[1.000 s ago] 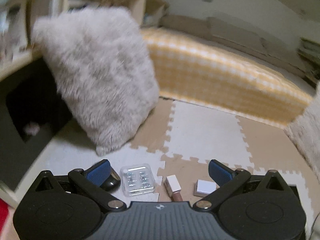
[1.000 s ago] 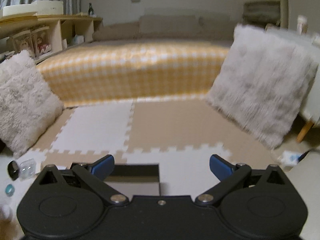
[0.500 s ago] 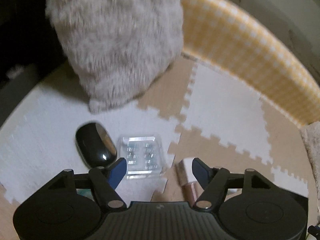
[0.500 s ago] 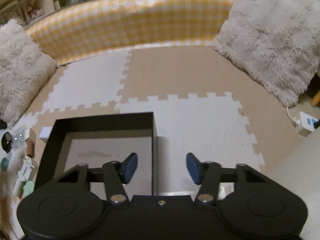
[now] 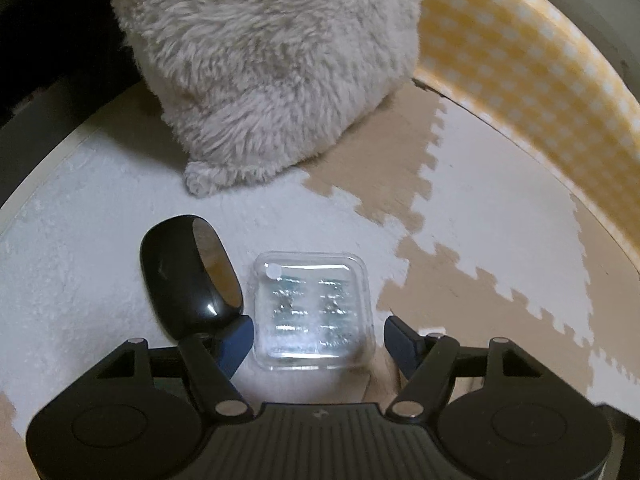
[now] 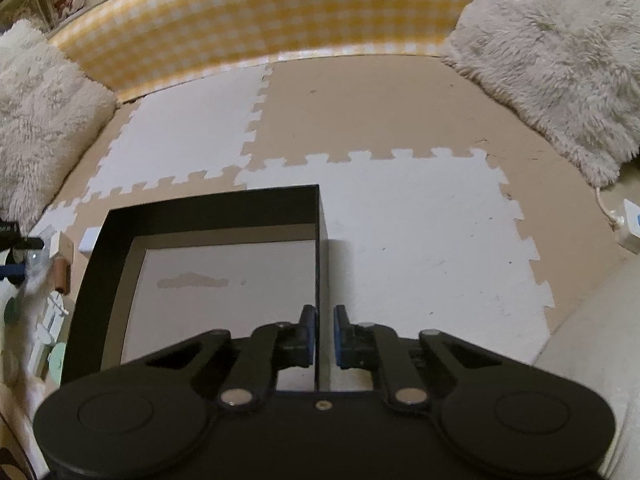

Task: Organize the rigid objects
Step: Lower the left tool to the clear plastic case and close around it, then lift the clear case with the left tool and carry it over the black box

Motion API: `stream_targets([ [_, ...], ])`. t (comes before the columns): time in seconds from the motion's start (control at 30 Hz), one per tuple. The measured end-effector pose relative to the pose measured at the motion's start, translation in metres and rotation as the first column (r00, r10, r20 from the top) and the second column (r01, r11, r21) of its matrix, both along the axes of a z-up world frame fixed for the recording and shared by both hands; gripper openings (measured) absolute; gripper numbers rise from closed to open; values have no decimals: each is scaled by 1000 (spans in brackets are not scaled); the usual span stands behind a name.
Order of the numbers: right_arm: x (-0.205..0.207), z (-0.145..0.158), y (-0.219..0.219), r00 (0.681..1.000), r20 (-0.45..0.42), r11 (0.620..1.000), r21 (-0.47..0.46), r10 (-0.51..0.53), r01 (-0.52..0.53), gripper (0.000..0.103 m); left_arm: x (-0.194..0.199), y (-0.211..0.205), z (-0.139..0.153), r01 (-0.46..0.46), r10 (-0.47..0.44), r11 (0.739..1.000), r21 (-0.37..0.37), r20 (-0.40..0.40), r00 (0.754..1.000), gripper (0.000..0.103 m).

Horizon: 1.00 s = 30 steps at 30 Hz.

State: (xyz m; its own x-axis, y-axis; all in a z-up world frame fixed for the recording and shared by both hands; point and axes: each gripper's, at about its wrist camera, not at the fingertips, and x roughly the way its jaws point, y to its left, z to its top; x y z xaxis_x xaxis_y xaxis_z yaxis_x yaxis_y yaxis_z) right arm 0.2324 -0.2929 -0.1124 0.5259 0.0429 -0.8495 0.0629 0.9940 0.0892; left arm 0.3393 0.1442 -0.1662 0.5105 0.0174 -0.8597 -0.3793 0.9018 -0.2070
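Both wrist cams sit low, tilted steeply down at the foam floor mat [image 5: 500, 216]. Left's really close; both catch the yellow checked mattress edge [image 6: 256, 12].

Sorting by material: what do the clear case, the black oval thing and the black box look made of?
Clear case: transparent moulded plastic, contents showing through. Black oval thing: glossy, likely hard plastic, sharp highlight. Black box: matte, probably cardboard, thin straight walls.

Left hand-held gripper [image 5: 318, 336] tilts steeply down, half spread; right hand-held gripper [image 6: 320, 334] has just been closing, nearly shut
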Motion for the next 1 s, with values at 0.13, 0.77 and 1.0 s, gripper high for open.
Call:
stream_targets([
  [0.13, 1, -2, 3, 1000, -8, 1000, -15, 15, -15, 10, 7, -3, -4, -16, 16, 999, 39, 4, 1000, 74],
  [0.77, 4, -2, -1, 1000, -25, 1000, 27, 16, -15, 4, 22, -16, -15, 27, -23, 990, 135, -26, 999, 73],
  [1.0, 3, -3, -1, 1000, -24, 1000, 24, 17, -16, 4, 13, -11, -5, 12, -11, 995, 98, -10, 1000, 73],
])
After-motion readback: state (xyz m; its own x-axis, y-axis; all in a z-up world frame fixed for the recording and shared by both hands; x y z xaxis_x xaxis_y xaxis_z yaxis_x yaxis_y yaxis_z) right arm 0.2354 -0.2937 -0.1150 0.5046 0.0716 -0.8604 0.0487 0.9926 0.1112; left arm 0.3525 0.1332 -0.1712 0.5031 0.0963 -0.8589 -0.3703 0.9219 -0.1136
